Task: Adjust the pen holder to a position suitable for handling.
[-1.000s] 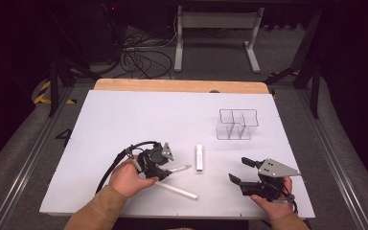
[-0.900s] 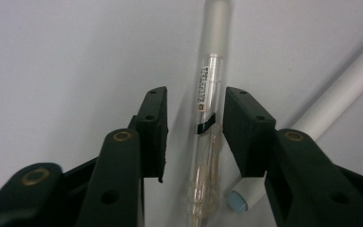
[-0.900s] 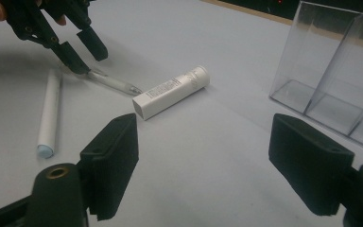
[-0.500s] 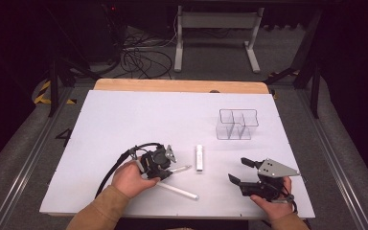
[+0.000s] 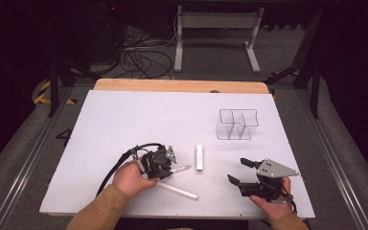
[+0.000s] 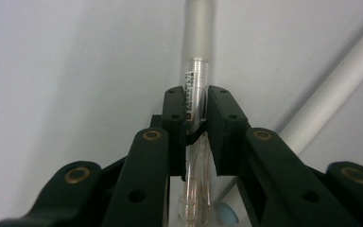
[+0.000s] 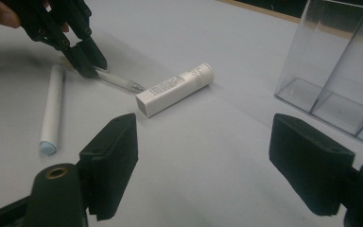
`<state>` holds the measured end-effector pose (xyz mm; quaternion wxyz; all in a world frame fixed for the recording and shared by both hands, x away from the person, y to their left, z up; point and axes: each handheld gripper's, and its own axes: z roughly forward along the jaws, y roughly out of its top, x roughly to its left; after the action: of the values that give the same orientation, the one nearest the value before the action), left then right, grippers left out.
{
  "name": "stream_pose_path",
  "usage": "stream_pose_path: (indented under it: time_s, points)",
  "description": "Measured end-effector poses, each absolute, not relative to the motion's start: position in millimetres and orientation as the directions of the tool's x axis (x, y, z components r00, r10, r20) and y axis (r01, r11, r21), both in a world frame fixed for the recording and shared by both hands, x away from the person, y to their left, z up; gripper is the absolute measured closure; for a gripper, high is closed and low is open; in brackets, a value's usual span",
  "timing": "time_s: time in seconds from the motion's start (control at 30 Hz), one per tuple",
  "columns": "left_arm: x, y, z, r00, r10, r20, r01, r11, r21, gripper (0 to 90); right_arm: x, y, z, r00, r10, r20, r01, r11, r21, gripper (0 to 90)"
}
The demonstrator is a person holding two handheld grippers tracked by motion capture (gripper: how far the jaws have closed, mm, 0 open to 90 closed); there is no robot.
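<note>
My left gripper (image 5: 171,169) lies low at the front left of the white table. Its jaws have just been closing and now pinch a clear pen with a silver cap (image 6: 196,78) between the pads (image 6: 173,111). From the right gripper view, the left gripper (image 7: 92,66) holds that pen (image 7: 123,82) down near the tabletop. A white stick with a pale blue tip (image 5: 177,190) lies just beside it. A white labelled tube (image 5: 199,157) lies further right. My right gripper (image 5: 239,171) rests at the front right, open and empty, and it (image 7: 208,142) faces the tube (image 7: 175,89).
A clear plastic organiser with several compartments (image 5: 237,124) stands at the back right of the table; its wall (image 7: 340,71) rises close on the right of the right gripper view. The white stick (image 6: 331,90) crosses diagonally beside the left jaws. Cables lie on the floor beyond the table.
The left gripper's jaws have drawn in onto the clear pen. Both hands have stayed where they were, and the tube and white stick have not moved.
</note>
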<state>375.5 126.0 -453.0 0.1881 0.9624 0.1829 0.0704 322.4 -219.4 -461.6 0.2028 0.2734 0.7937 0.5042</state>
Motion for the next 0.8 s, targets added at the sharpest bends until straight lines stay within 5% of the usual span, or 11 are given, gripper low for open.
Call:
stream_pose_path:
  time_s: [0.33,0.8]
  points:
    - [374.7,133.1,-443.1,0.919,0.388,0.070,0.323,-0.842,0.433,79.4,322.4,-220.2,-461.3,-0.766,0.641,-0.051,0.217,0.332,0.918,24.7]
    - [363.9,155.2,-417.4,0.916,0.399,0.027,0.273,-0.673,0.687,79.3,320.1,-219.2,-459.0,-0.774,0.632,-0.016,0.207,0.277,0.938,27.0]
